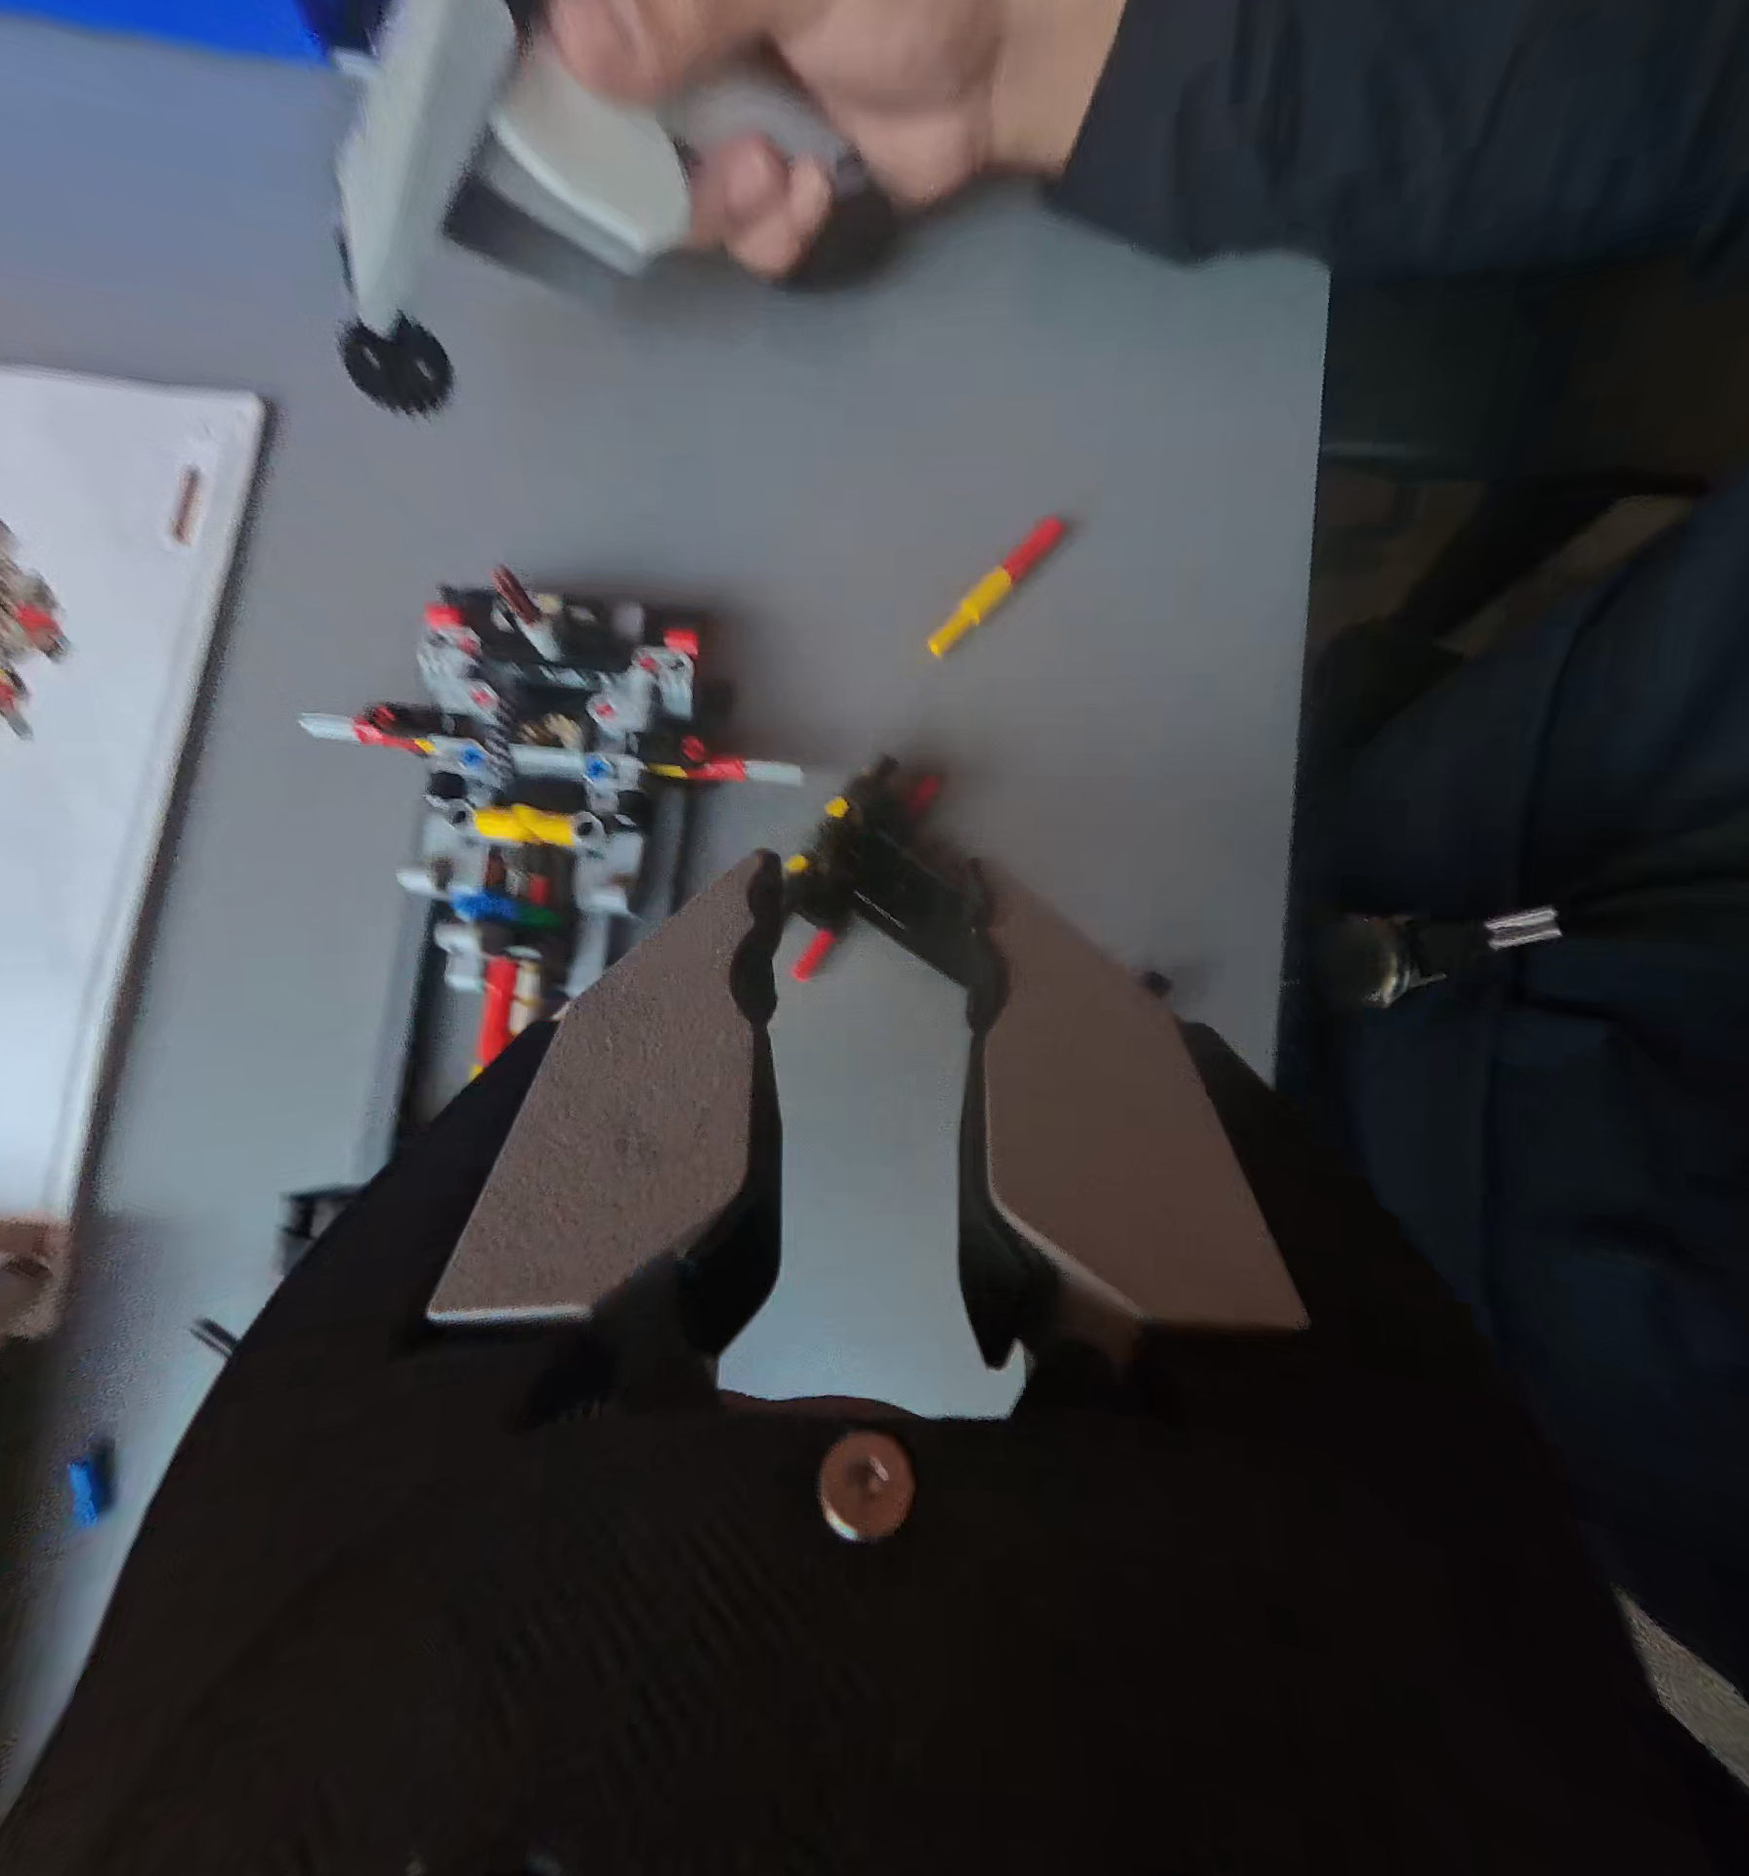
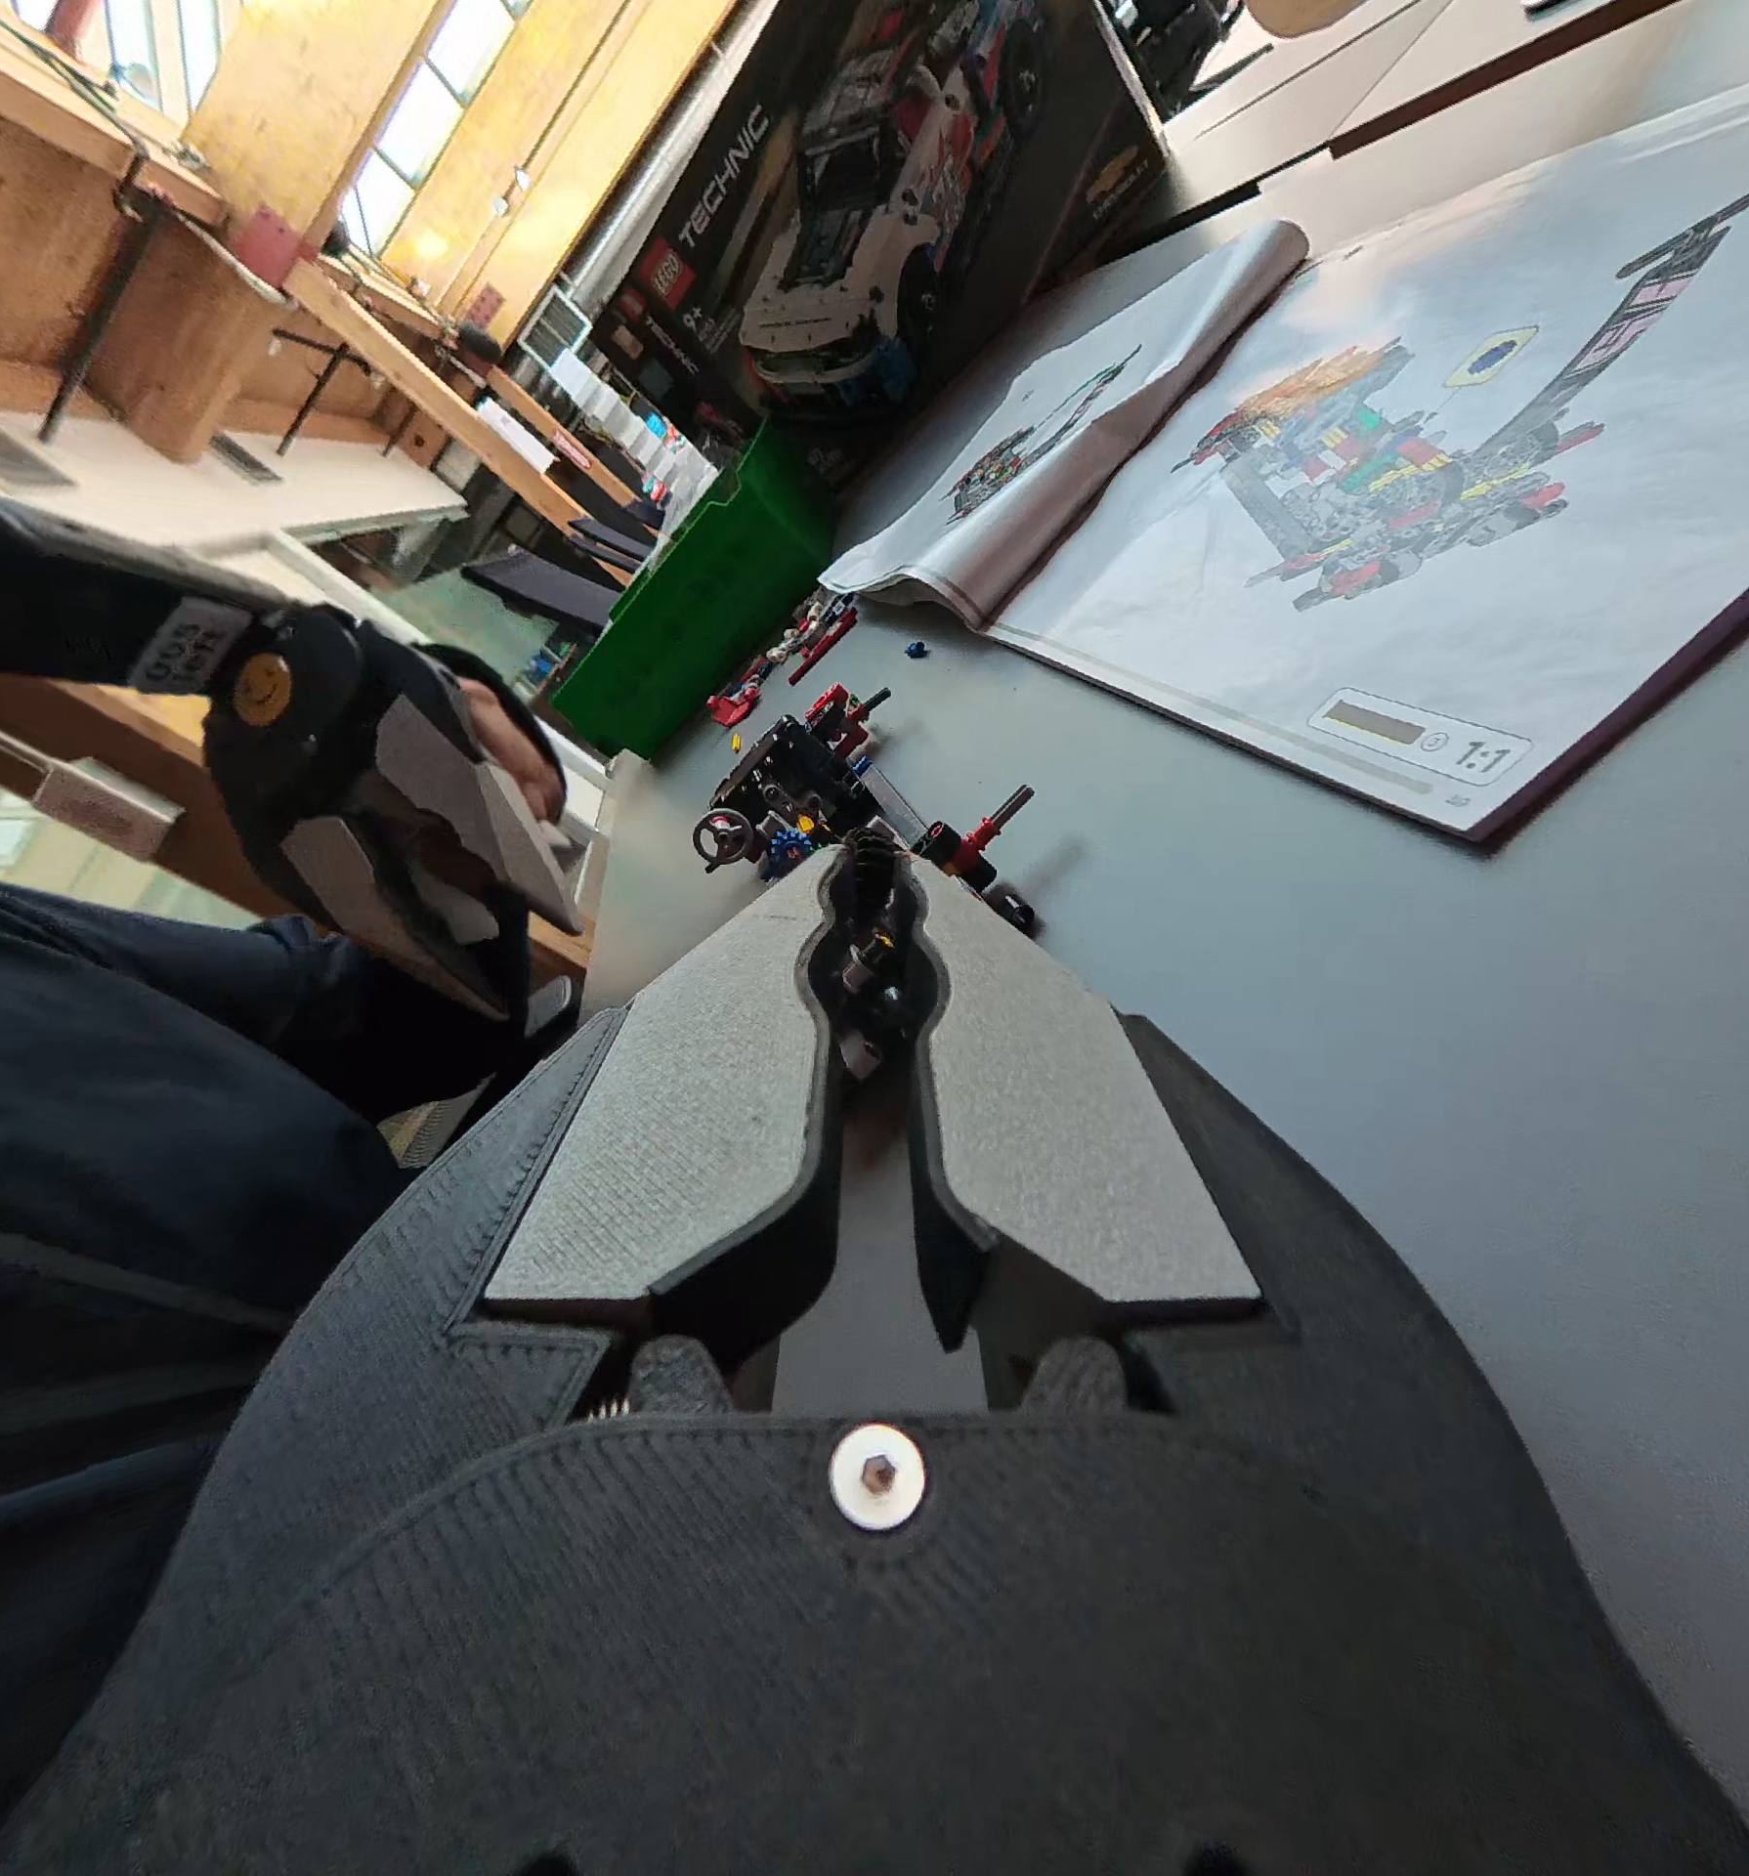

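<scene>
The left gripper hangs above the grey table with its jaws apart. A small black piece with red and yellow pins lies on the table between the fingertips; it looks to touch the right finger, while the left finger stands a little clear of it, so this gripper is released, not grasping. The view is blurred, so I cannot vouch for the contact.

The right gripper is clenched on a black gear, toothed edge poking out past the tips, with a short grey-and-black stub running back between the pads. From the left view that same gear shows at 11 o'clock, hanging from the tip of the grey fingers, with a hand on the handle at 12 o'clock.

On the table, at 9 o'clock from the left gripper's tips, sits the half-built chassis, black and grey with red, yellow and blue bits. A red-and-yellow axle lies alone at 1 o'clock. An open booklet lies farther out: 9 o'clock in the left view, 2 o'clock in the right. In the right view the chassis is just beyond the gear, a green bin at 11 o'clock, a dark box behind it, and the left gripper at 9 o'clock.
</scene>
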Demonstrator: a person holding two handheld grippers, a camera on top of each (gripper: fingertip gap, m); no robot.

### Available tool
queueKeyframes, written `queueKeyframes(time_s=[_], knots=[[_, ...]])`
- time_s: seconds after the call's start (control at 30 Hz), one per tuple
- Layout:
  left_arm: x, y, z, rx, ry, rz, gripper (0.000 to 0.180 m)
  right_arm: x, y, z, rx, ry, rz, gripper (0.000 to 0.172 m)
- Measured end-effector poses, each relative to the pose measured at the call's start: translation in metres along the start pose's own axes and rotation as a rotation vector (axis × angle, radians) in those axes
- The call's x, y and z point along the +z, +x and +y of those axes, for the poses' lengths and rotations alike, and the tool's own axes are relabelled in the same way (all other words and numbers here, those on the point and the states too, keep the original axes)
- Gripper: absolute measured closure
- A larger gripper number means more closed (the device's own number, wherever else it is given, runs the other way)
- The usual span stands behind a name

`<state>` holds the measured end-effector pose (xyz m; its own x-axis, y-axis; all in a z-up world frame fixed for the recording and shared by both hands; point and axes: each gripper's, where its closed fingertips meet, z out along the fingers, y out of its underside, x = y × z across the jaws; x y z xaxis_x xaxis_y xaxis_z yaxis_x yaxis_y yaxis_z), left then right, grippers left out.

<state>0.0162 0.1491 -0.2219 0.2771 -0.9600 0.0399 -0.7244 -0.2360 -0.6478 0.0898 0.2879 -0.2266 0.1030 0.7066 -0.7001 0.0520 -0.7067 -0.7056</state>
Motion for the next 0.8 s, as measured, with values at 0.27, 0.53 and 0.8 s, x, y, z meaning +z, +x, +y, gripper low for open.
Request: queueKeyframes(time_s=[0.27, 0.53, 0.8], knots=[[0.043, 0.023, 0.043, -0.288, -0.093, -0.159, 0.129, 0.001, 0.001, 0.012, -0.008, -0.072, 0.032, 0.167], [0.056, 0.027, 0.049, -0.232, -0.126, -0.265, 0.152, 0.001, -0.001, 0.017, -0.033, -0.087, 0.05, 0.167], [0.045, 0.019, 0.059, -0.176, -0.154, -0.239, 0.153, -0.002, -0.006, 0.025, -0.021, -0.124, 0.014, 0.167]])
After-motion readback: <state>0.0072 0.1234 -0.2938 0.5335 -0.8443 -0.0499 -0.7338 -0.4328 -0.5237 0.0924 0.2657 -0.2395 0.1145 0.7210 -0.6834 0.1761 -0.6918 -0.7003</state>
